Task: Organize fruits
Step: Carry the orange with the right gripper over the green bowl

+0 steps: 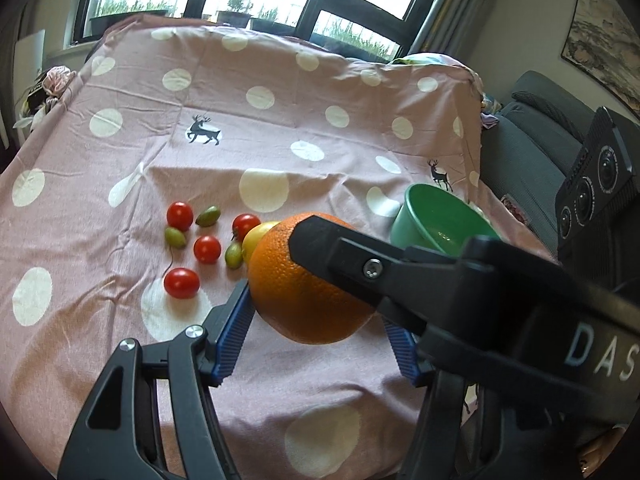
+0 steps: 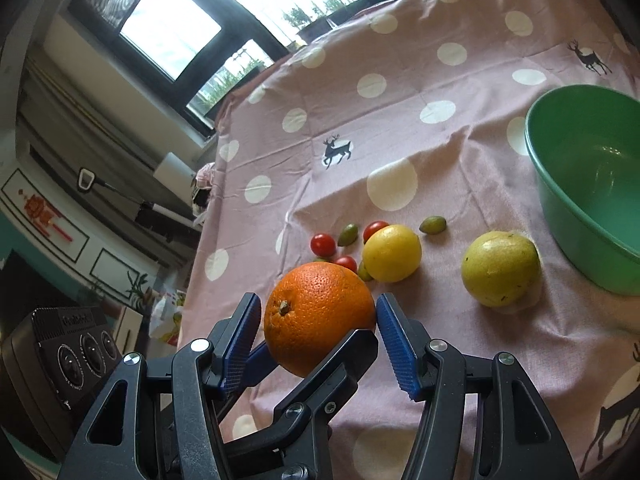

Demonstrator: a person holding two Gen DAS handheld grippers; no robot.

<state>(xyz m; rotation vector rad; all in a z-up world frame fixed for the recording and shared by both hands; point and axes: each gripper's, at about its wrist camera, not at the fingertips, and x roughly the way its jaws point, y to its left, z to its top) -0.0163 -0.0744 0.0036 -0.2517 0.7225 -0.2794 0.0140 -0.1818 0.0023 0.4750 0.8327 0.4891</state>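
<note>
Orange [image 1: 288, 280] (one) pinched by left gripper [image 1: 320, 314] and right gripper [image 2: 318, 316]; four tomatoes [image 1: 207, 249], one bowl [image 1: 416, 216].

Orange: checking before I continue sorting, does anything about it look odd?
Yes: the orange sits between the pads of both the left gripper and the right gripper at once; which one actually grips it is unclear.

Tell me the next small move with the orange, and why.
Probably close the right gripper onto the orange. Its fingers already flank the fruit, one pad touching and the other barely apart, while the left gripper seems to grip it crosswise. The green bowl sits off to the right, so this looks like a handover.
</note>
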